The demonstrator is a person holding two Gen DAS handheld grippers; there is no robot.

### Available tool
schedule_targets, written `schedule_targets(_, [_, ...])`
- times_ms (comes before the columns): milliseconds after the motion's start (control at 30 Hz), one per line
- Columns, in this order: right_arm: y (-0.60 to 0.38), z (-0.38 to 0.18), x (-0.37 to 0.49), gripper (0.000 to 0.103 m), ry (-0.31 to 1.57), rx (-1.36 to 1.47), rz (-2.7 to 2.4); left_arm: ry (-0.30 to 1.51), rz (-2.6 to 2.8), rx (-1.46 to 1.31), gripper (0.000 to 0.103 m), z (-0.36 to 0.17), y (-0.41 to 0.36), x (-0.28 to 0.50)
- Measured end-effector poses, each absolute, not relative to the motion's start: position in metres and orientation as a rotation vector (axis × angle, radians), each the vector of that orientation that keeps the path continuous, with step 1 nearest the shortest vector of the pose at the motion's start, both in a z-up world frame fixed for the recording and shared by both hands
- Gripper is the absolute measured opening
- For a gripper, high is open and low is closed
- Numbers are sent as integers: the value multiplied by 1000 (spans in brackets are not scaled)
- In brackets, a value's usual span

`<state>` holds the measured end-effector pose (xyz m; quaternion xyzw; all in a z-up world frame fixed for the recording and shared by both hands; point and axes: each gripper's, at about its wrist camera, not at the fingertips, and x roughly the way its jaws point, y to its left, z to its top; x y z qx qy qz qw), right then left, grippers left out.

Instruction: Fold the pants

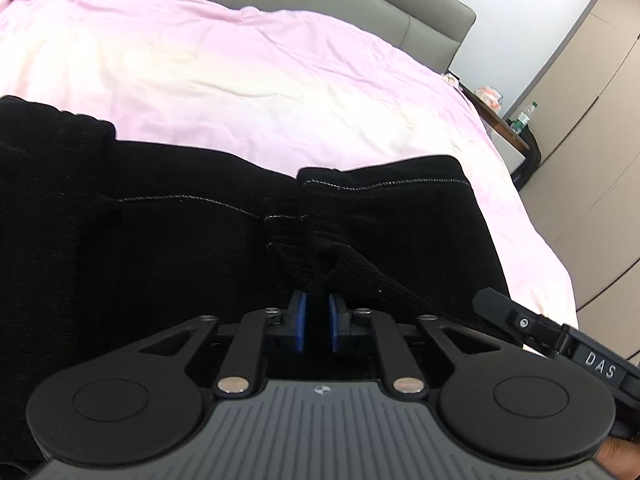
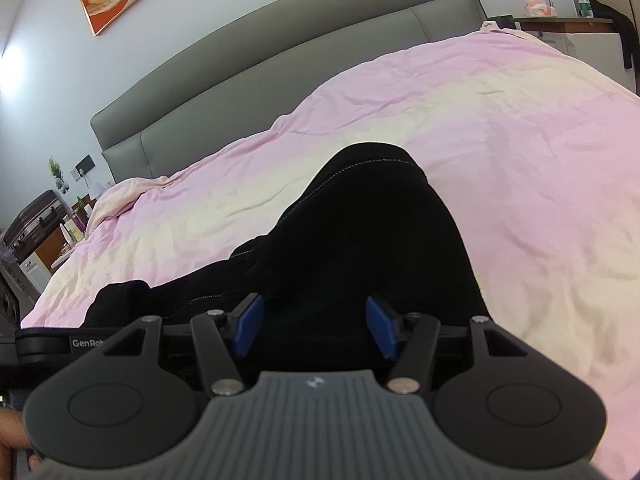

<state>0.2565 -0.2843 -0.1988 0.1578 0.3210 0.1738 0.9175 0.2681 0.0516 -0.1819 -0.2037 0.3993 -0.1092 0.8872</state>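
Note:
Black pants [image 1: 180,240] with pale stitching lie bunched on a pink bed sheet [image 1: 240,72]. In the left wrist view my left gripper [image 1: 318,322] has its blue pads close together, pinching a fold of the black fabric. The right gripper's body [image 1: 560,340] shows at the lower right of that view. In the right wrist view my right gripper [image 2: 316,326] is open, blue pads wide apart, just over the near part of the pants [image 2: 372,232], holding nothing. The pants rise in a hump ahead of it.
A grey padded headboard [image 2: 280,60] runs along the bed's far side. A nightstand [image 1: 508,120] with bottles stands at one side; a suitcase [image 2: 36,216] and small shelves stand at the other. Beige wardrobes [image 1: 592,120] line the wall.

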Motion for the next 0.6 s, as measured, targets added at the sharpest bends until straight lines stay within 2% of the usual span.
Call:
schedule_targets(33, [-282, -199, 256, 55, 663, 310, 359, 826, -234, -432, 26, -182, 52, 268])
schedule_targets(100, [-278, -199, 255, 55, 664, 279, 360, 853, -257, -455, 64, -185, 53, 271])
schedule_targets(167, [-275, -199, 254, 55, 652, 246, 365, 864, -250, -449, 66, -186, 52, 271])
schedule_targets(267, [-265, -196, 250, 55, 628, 155, 369, 750, -167, -394, 67, -164, 49, 254])
schedule_targets(333, [-259, -196, 248, 55, 627, 114, 378, 685, -191, -398, 73, -154, 42, 254])
schedule_targets(367, [-257, -197, 248, 55, 631, 102, 382, 695, -216, -402, 77, -152, 41, 257])
schedule_targets(400, [-256, -198, 248, 55, 632, 96, 386, 733, -229, -402, 77, -153, 39, 263])
schedule_targets(567, [-258, -198, 247, 55, 633, 104, 390, 914, -166, -464, 74, -181, 39, 289])
schedule_targets(600, [-258, -199, 247, 55, 639, 110, 388, 908, -183, -507, 69, -186, 40, 290])
